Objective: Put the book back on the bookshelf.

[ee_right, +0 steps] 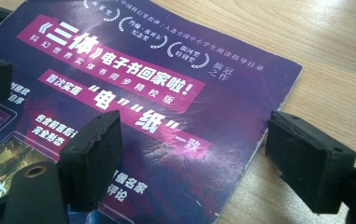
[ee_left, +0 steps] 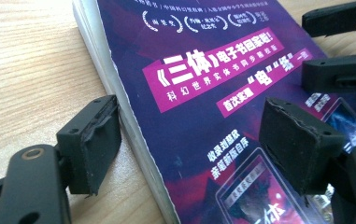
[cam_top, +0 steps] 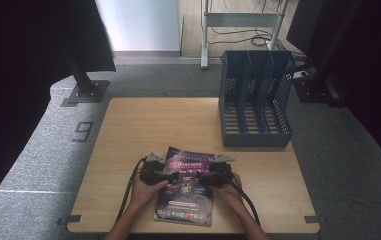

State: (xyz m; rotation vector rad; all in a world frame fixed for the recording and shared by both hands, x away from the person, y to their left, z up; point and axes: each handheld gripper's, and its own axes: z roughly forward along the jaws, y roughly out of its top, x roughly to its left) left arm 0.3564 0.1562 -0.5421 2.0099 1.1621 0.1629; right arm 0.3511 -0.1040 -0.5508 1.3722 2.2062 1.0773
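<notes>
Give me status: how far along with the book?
Done: both grippers are at the purple book, left gripper straddling one edge, right gripper the other, jaws open. In hand: the grasp. Left: closing and lifting; the book lies flat on the table, blue file rack empty.

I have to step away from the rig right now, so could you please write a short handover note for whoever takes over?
Left gripper: open, jaws straddling the left edge of the purple book, one jaw on the table, one over the cover.
Right gripper: open, jaws straddling the book's right edge the same way.
Book lies flat near the table's front edge; the blue file rack stands at the back right, compartments empty.
Done: both grippers placed at the book.
Left: close on it, lift; probably file it in the rack.
</notes>
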